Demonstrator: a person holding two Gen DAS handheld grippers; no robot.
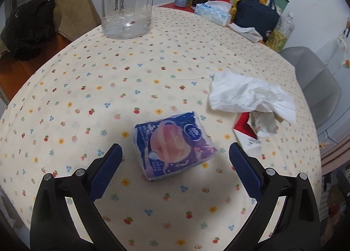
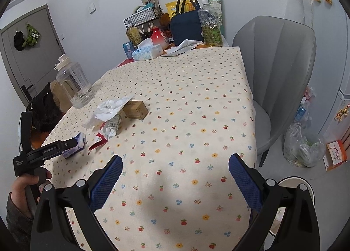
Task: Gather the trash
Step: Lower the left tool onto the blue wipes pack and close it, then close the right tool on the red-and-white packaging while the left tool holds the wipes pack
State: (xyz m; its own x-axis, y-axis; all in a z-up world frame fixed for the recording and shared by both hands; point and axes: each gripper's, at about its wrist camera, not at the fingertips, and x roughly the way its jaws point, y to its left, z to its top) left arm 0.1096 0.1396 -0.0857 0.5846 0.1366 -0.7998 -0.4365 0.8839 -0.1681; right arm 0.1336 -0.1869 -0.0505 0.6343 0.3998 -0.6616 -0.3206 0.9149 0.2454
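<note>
A tissue pack (image 1: 174,145) is set on the tabletop (image 1: 153,71), between the spread fingers of the left gripper (image 1: 175,154) and touched by neither. To its right, a crumpled tissue (image 1: 247,93) is laid over a carton (image 1: 249,135). A water jug (image 1: 126,1) is placed at the far left edge. Far right, a tissue box (image 1: 213,12) and a bag (image 1: 257,18) are grouped. In the right wrist view, a small box (image 2: 135,110) is seen just right of the crumpled tissue, and the right gripper (image 2: 175,168) is held over bare tabletop, with a chair (image 2: 277,71) at the right.
</note>
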